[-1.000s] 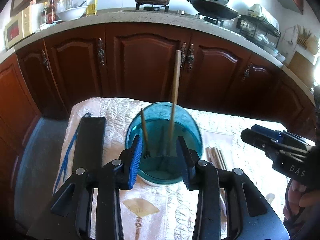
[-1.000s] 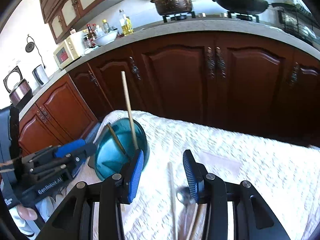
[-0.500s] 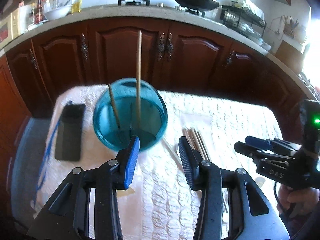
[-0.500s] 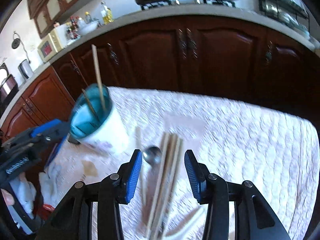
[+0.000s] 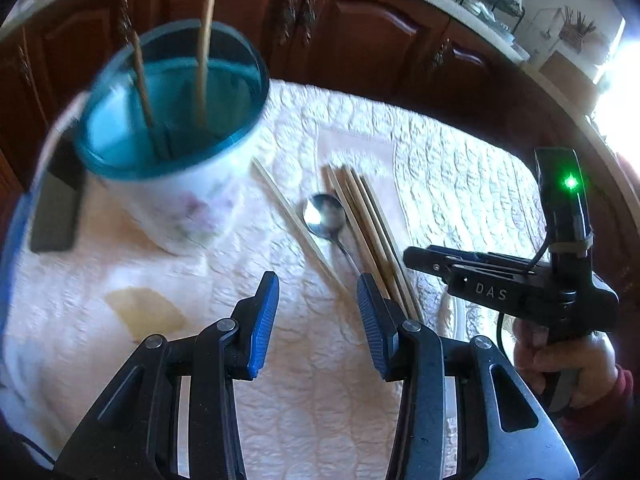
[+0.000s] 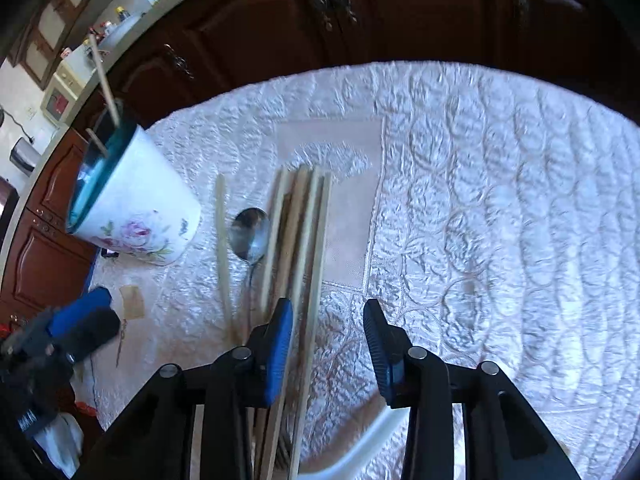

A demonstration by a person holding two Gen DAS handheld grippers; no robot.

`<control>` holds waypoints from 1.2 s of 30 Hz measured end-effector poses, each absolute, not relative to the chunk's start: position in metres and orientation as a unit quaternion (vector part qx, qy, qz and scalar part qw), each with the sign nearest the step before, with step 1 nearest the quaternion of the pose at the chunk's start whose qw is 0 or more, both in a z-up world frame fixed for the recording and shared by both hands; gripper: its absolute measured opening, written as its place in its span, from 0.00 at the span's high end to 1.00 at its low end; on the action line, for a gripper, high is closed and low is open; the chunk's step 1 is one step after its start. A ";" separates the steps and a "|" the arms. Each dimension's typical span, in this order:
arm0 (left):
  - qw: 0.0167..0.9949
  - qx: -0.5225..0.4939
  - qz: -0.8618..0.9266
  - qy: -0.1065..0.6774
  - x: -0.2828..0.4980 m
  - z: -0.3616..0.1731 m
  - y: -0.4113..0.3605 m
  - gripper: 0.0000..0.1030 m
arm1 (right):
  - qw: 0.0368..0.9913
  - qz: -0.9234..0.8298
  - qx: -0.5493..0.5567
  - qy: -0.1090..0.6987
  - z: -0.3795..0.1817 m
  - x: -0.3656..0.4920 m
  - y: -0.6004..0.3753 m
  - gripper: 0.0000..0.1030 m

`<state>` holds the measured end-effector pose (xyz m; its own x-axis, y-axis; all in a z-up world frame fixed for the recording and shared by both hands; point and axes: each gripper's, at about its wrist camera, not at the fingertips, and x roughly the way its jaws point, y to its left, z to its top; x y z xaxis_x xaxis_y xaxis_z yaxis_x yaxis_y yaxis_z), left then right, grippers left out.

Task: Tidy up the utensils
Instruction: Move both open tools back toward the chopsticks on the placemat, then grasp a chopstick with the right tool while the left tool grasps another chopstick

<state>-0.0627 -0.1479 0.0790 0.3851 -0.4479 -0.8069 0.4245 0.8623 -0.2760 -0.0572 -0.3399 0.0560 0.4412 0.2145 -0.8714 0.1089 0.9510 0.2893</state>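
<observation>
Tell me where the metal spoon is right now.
In both wrist views the spoon lies on the quilted cloth, between a single chopstick on its cup side and the chopstick bundle.

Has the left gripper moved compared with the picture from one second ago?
Yes. The left gripper has gone right, from around the holder to the spoon and chopsticks.

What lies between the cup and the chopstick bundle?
A lone chopstick, then the spoon, both flat on the cloth between the cup and the chopstick bundle; clearest in the right wrist view.
</observation>
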 end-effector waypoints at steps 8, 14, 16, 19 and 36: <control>0.819 -0.021 -0.250 0.516 -0.049 0.053 -0.159 0.62 | 0.825 0.045 0.170 0.536 0.040 -0.052 -0.336 0.82; 0.819 -0.012 -0.244 0.519 -0.044 0.045 -0.168 0.62 | 0.826 0.046 0.173 0.534 0.033 -0.047 -0.324 0.92; 0.819 -0.009 -0.242 0.520 -0.040 0.042 -0.172 0.62 | 0.828 0.046 0.172 0.532 0.032 -0.047 -0.322 0.94; 0.818 -0.007 -0.239 0.524 -0.037 0.036 -0.177 0.63 | 0.832 0.039 0.172 0.526 0.035 -0.051 -0.327 0.94; 0.785 0.011 -0.281 0.552 -0.042 0.027 -0.186 0.92 | 0.822 0.008 0.236 0.518 0.039 -0.098 -0.360 0.94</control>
